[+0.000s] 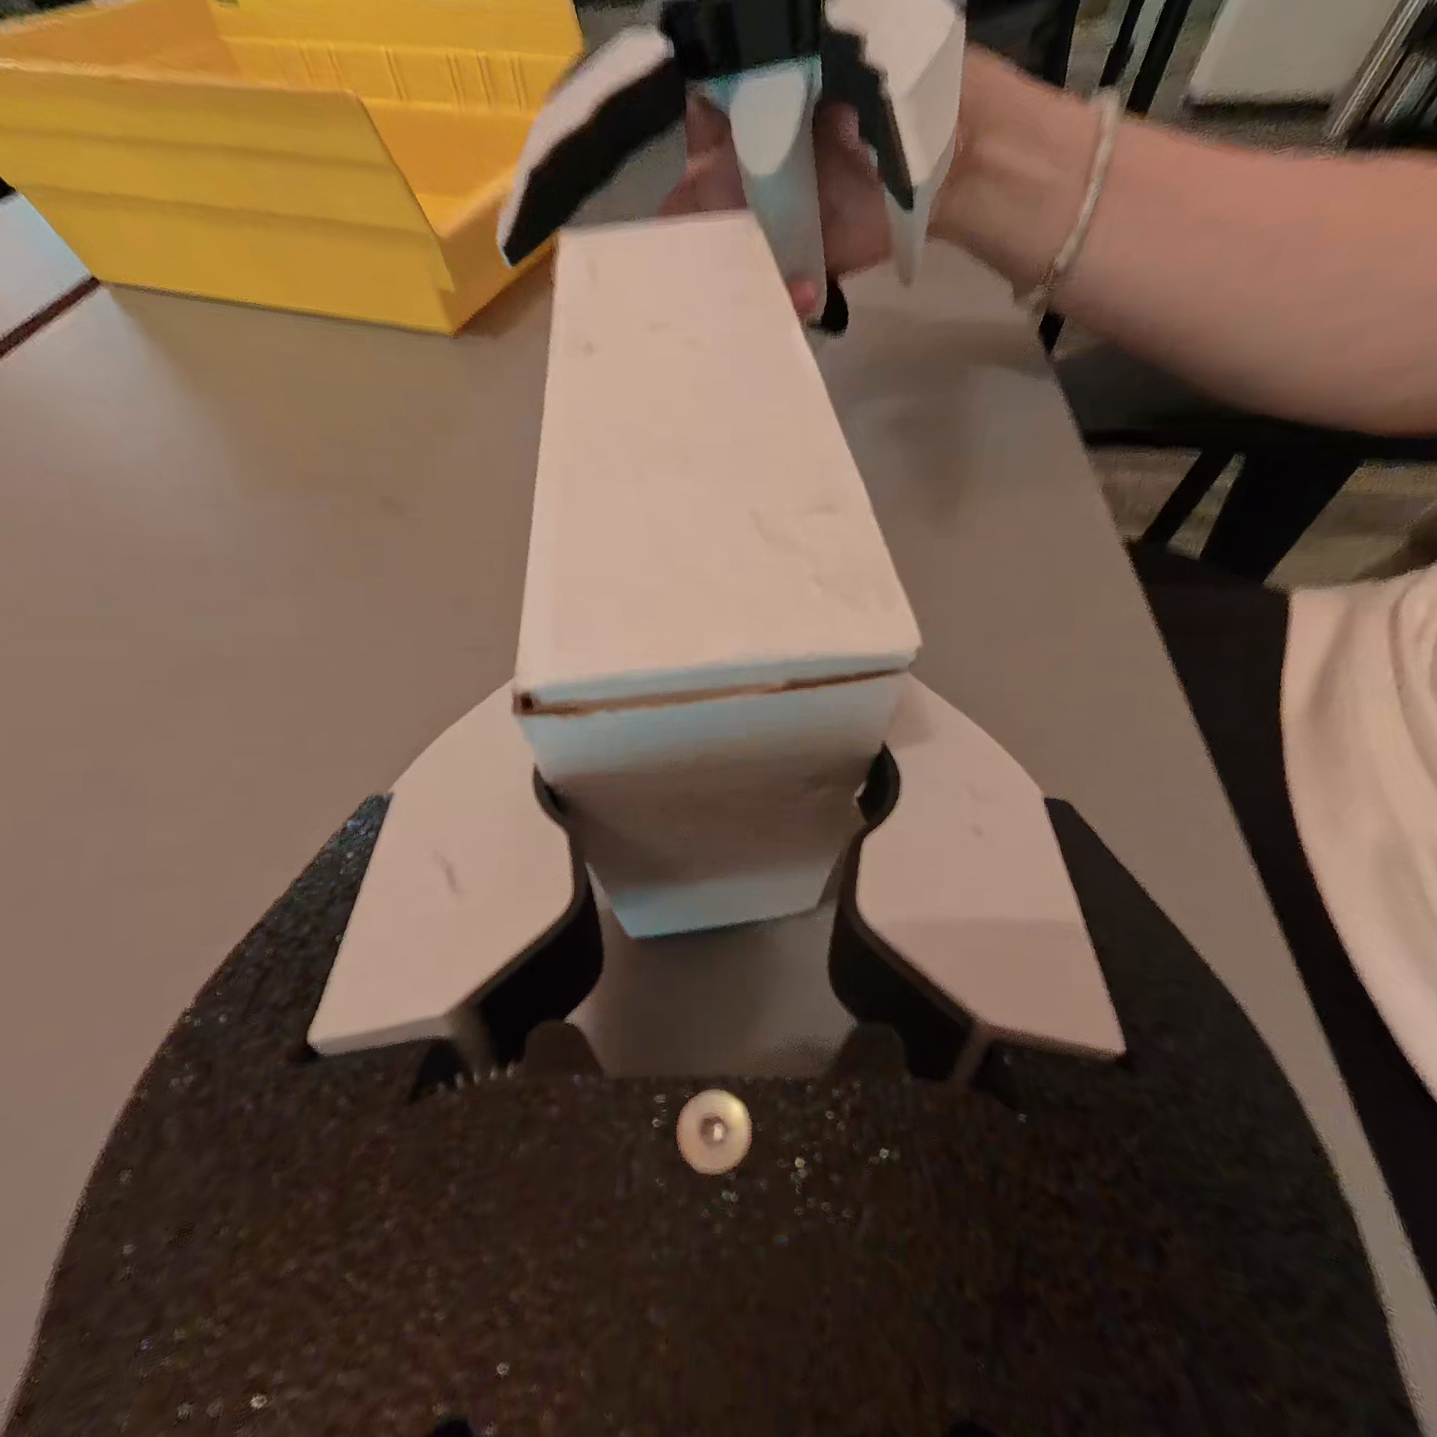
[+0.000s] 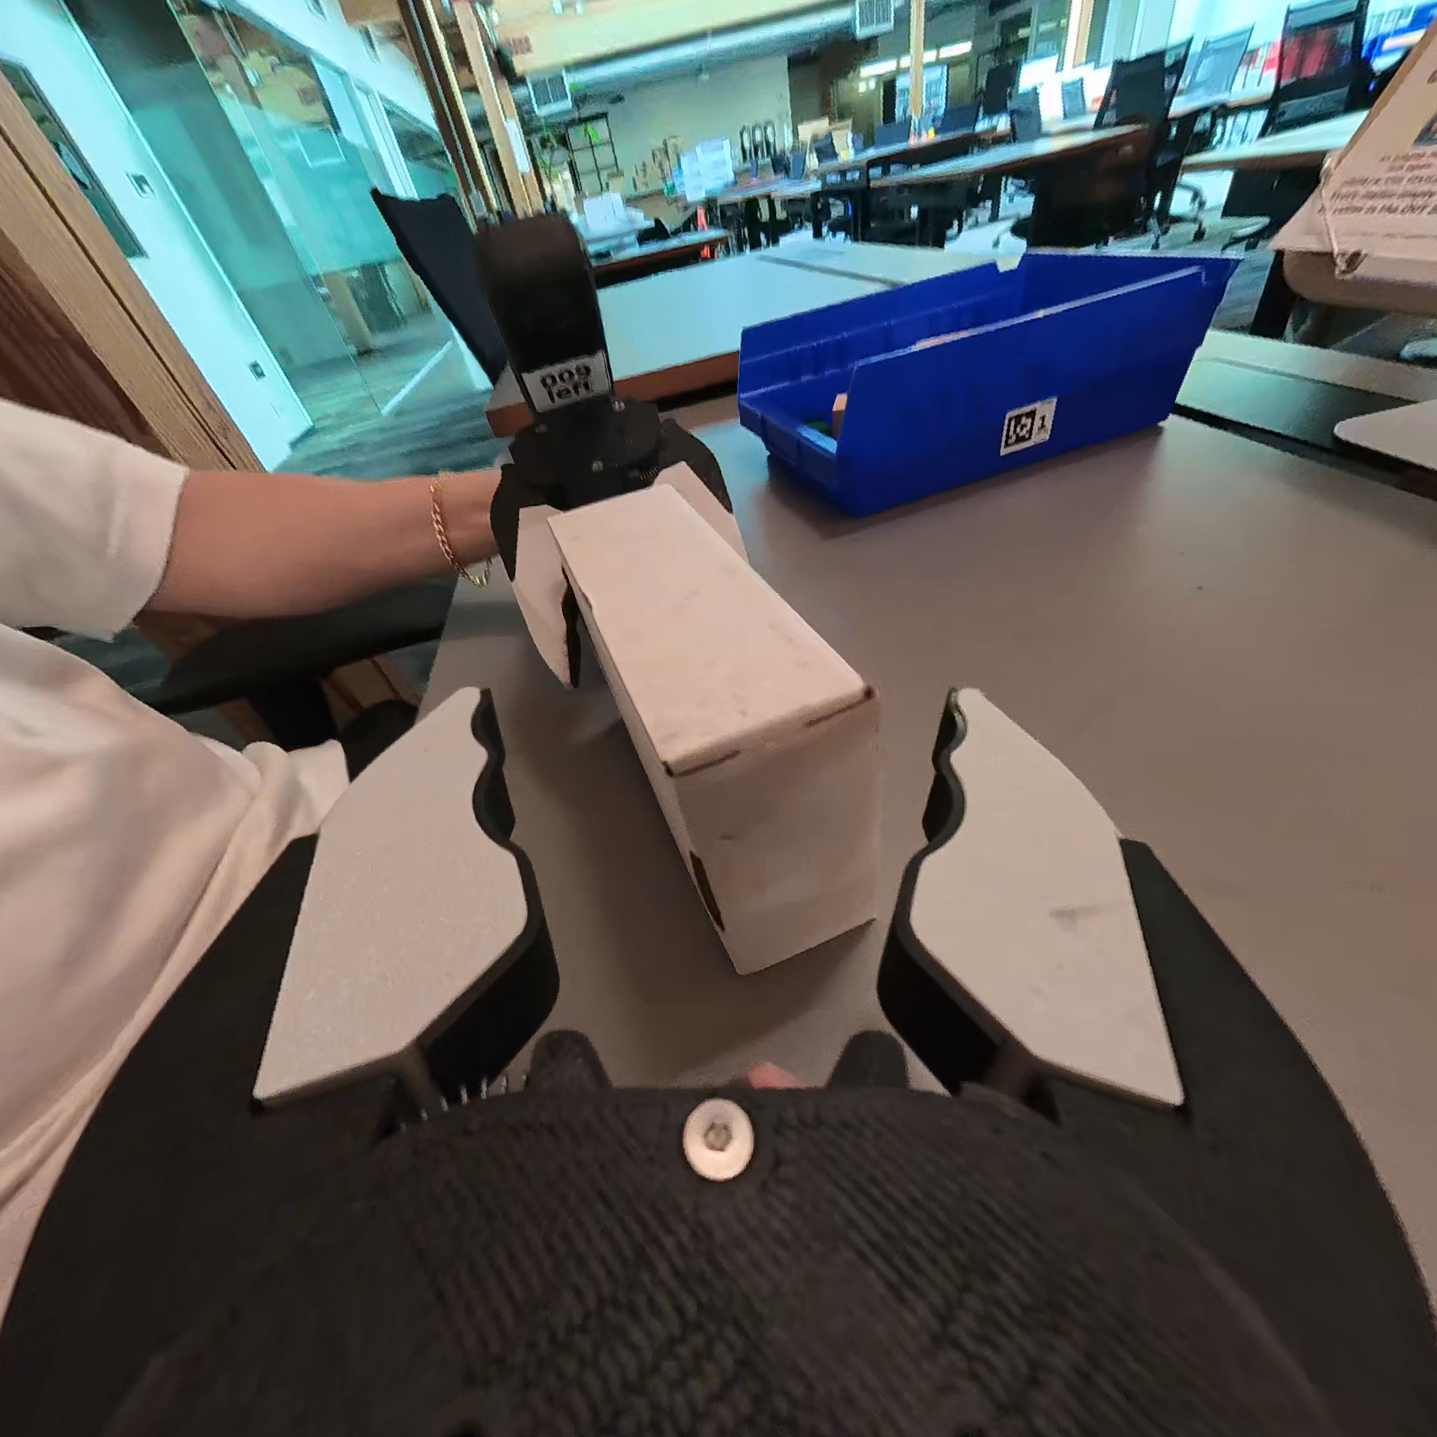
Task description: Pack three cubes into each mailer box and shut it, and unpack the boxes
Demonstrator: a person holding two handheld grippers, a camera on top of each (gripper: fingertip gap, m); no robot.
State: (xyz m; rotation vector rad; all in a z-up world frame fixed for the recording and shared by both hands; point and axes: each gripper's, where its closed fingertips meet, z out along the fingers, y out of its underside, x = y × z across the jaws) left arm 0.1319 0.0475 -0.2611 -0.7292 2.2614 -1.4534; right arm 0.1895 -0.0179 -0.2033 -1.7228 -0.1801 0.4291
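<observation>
A grey table is carrying a closed white mailer box lying lengthwise near its middle. A blue bin is sitting toward one far side, and a yellow bin is sitting toward the other.

mailer box: white cardboard, matt, faintly scuffed; raw brown edge showed at the lid seam
left gripper: fingers faced with smooth matt grey plates, black rubbery pads inside; body of rough, grainy black plastic with a dull metal screw
right gripper: same smooth grey plates; body of black plastic with fine ridged layer lines
table: smooth grey laminate, low sheen
yellow bin: ribbed plastic, slight gloss
blue bin: glossy moulded plastic, paper sticker on its front
</observation>
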